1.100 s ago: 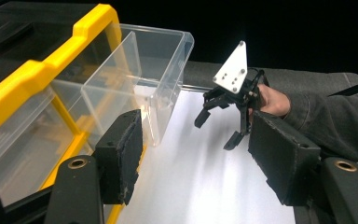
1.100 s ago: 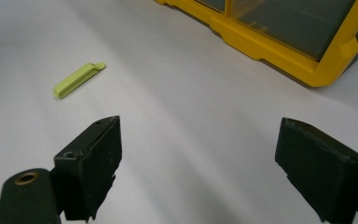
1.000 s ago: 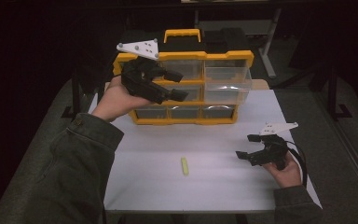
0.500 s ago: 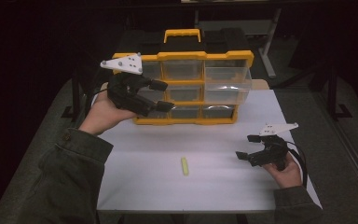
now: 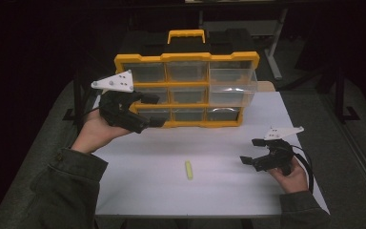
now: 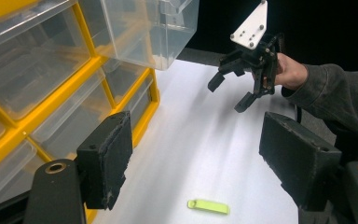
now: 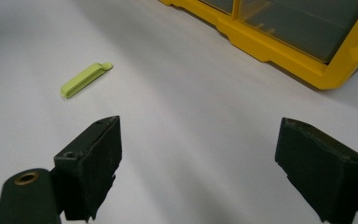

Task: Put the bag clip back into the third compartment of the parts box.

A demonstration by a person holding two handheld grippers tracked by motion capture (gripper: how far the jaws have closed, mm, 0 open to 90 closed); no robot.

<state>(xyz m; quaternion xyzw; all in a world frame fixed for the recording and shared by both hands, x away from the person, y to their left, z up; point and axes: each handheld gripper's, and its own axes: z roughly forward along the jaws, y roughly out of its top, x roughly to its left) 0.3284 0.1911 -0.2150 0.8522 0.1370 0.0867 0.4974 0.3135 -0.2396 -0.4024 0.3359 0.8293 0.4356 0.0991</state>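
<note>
Left gripper (image 5: pixel 155 110): jaws apart, empty — beside organiser (image 5: pixel 187 90).
Right gripper (image 5: pixel 251 151): jaws apart, empty.
Clip (image 5: pixel 188 170): on bench (image 5: pixel 138 191).
Drawers: contents indistinct.

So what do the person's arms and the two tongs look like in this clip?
Both tongs are black with two blocky, matte jaws each. The left tongs and the right tongs each carry a pale three-cornered plate on top with small dark holes. A black cable loops from the right one. Brass-coloured bushings sit at the jaw bases. The person wears dark olive-grey sleeves.
</note>
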